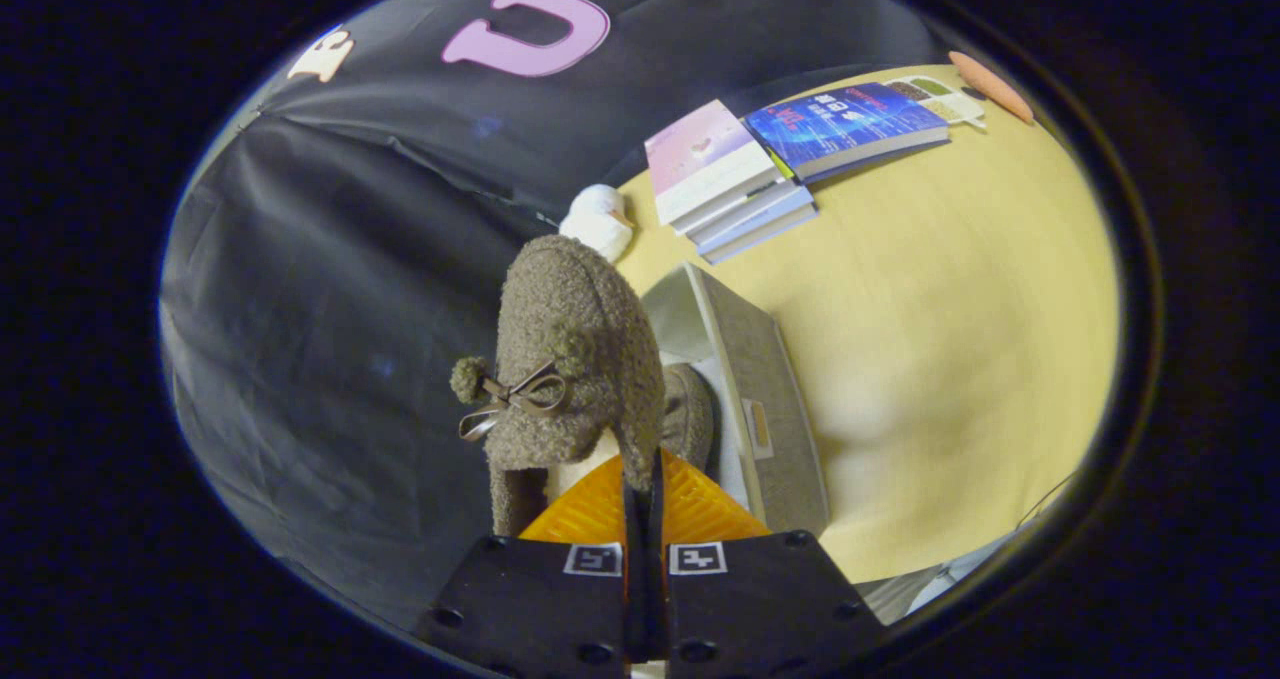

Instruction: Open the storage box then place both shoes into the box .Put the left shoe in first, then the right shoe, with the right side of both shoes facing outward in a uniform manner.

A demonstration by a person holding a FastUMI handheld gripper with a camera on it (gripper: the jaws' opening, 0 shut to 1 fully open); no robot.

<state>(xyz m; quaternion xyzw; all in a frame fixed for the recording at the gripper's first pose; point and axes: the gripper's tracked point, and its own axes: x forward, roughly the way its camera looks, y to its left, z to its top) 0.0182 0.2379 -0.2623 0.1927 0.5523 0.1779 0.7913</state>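
Gripper (645, 474): fingers nearly together, clamped on the thin edge of a fuzzy brown shoe (575, 359). Both fingers press on it; only a narrow slit btwn them. Shoe held up in the air, rising from the fingertips toward 11 o'clock, w/ a small ribbon bow (520, 397) and pom-pom (467, 379) on its near face. Pale lining visible at shoe opening, just above the fingers.

Storage box (765, 399): grey fabric, lid off/open, sits on the yellow tabletop (950, 359) at approx 1 o'clock from the fingertips, just beyond and beside the held shoe. Pale interior wall seen at far end. Small tag on the near side wall.

Second shoe (690, 414): same fuzzy brown material, partly hidden behind the held shoe, at the box opening at 1 o'clock from fingertips. Appears to lie inside the box; orientation cannot be told.

Other items on tabletop:
- Stack of books (725, 179), beyond the box at 12–1 o'clock, well apart from it.
- Blue book (850, 124), touching stack's right side, at 1 o'clock.
- White object (600, 221), by the table edge near the wall, at 12 o'clock past the shoe top; type unclear.
- Orange oval item (990, 86) at far table edge, 2 o'clock; type unclear.
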